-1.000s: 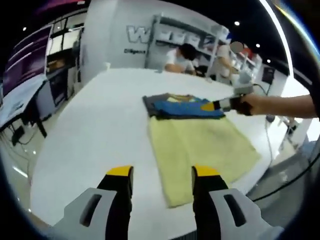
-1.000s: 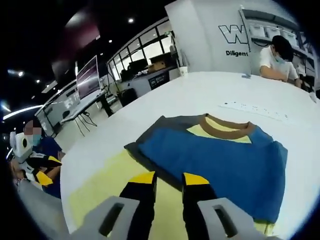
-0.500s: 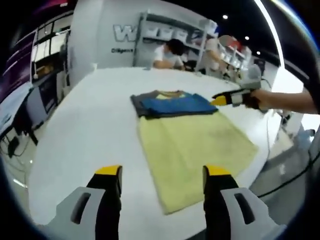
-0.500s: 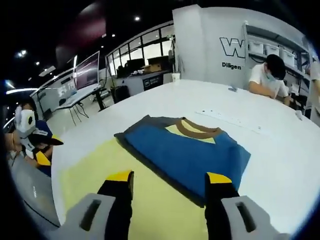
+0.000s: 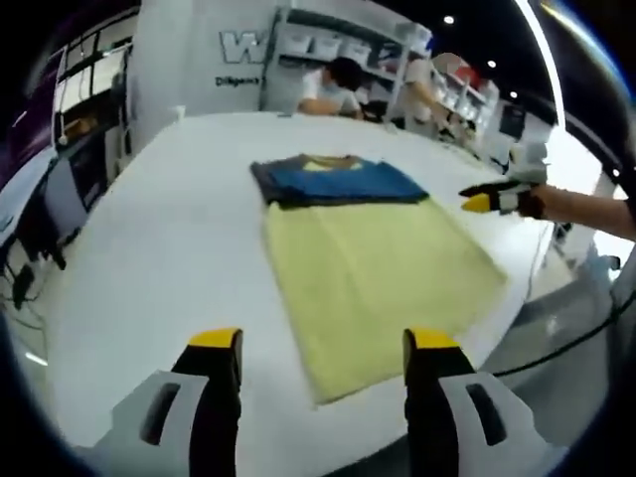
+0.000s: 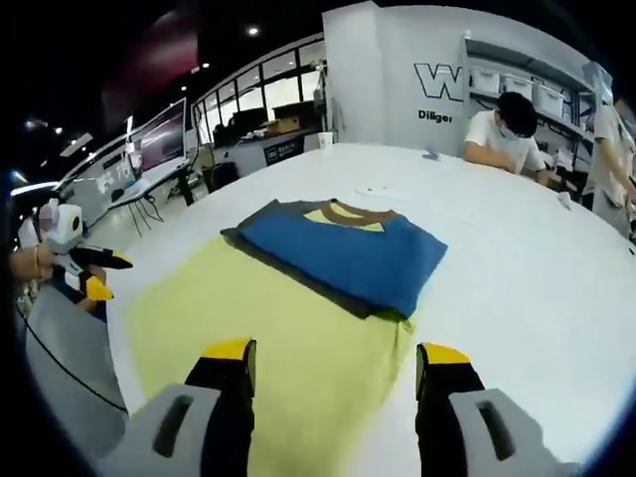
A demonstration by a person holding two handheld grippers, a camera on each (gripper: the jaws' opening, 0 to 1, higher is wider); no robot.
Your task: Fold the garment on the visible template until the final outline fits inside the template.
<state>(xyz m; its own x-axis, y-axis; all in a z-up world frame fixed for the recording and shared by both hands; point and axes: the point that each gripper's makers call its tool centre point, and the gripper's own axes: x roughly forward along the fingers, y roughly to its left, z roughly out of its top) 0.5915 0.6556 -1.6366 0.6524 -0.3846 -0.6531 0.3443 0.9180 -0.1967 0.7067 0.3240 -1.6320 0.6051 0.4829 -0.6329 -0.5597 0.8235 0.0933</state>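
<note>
1. The white table [image 5: 149,248] carries everything, with the yellow template [image 5: 383,273] spread flat across the side nearest the person.
2. The garment [image 5: 338,184], a blue top with a brown collar, lies folded into a compact rectangle at the far end of the template. In the right gripper view its grey underlayer looks to reach a little past the yellow edge on the left and far sides, though I cannot tell for certain.
3. Judged from this, the folding is nearly or fully done; what may be left is checking that outline against the template edge.
4. The left gripper [image 5: 323,343] is wide apart at the jaws and holds nothing, hanging above the table's near edge.
5. The right gripper [image 6: 338,353] is likewise spread wide and empty, over the template's near part.
6. The left gripper view shows the whole template; the right gripper view shows the garment's collar [image 6: 360,213] and layered edges more closely.
</note>
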